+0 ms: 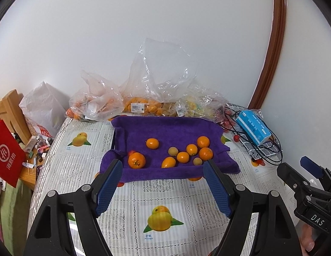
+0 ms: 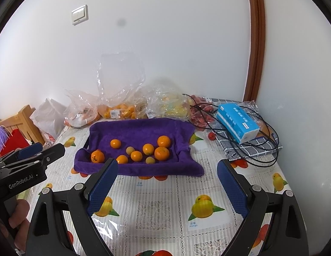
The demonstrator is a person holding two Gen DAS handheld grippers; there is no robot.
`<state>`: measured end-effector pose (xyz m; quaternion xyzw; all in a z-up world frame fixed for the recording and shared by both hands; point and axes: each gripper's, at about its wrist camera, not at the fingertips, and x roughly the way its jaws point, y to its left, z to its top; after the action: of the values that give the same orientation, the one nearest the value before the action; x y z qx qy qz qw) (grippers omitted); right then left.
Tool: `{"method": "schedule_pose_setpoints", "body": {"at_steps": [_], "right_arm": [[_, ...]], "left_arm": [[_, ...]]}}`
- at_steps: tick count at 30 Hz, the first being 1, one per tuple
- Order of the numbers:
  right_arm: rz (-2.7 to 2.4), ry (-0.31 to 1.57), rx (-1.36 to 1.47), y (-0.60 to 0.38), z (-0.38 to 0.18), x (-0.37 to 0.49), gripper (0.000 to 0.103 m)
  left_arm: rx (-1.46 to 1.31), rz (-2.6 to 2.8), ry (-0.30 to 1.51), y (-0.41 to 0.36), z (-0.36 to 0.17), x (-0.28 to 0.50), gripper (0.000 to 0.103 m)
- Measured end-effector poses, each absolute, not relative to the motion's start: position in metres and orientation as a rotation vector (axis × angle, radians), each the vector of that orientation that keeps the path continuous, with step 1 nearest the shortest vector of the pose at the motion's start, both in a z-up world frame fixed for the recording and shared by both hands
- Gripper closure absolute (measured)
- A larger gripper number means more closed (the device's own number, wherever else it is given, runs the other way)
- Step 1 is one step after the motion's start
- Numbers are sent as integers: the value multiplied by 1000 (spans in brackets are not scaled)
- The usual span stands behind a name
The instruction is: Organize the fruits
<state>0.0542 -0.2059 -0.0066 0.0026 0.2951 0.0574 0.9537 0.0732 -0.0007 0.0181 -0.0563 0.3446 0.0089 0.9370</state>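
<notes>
Left wrist view: your left gripper (image 1: 163,183) has its jaws spread wide with nothing between them, poised over the tablecloth (image 1: 131,194) just short of the near rim of the purple towel-lined tray (image 1: 165,173). Your right gripper (image 2: 167,186) stands the same way, wide and empty, a little further to the right over the cloth.

Ahead of both, the fruits lie scattered loose inside the tray: a large orange (image 1: 136,160) at the near left, a lone one (image 1: 152,143) further back, and a cluster of oranges (image 1: 194,150) on the right with two small pale fruits (image 1: 172,151) mixed among them. Behind the tray, clear plastic bags (image 1: 135,104) hold more fruit against the wall, and a blue box (image 1: 254,127) rests on black cables at the right.

The scene fits two stages alike: fruit gathered into the tray from the bags, or fruit in the tray waiting to be sorted by kind. Either way, any grasp here calls for closing gently on round fruit that will roll on soft towel.
</notes>
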Motion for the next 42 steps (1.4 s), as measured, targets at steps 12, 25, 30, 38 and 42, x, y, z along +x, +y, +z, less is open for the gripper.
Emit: {"method": "schedule_pose_setpoints", "body": {"at_steps": [12,25,30,38,42], "right_arm": [[112,605,8,-206,-6,54,10],[108,601,6,-207,-5,56,10],[107,598,4,-208,-5,54,10],[106,593,4,-209,-3,53,10],[105,591,5,-209,-3,51,10]], "left_arm": [[-112,17,703,-1,18,74,26],[-107,17,702,-4,20,76,25],[-107,15,701,-6,21,76,25],[-113,7,695,-7,22,75,25],[-118,-15,665,-6,25,71,25]]}}
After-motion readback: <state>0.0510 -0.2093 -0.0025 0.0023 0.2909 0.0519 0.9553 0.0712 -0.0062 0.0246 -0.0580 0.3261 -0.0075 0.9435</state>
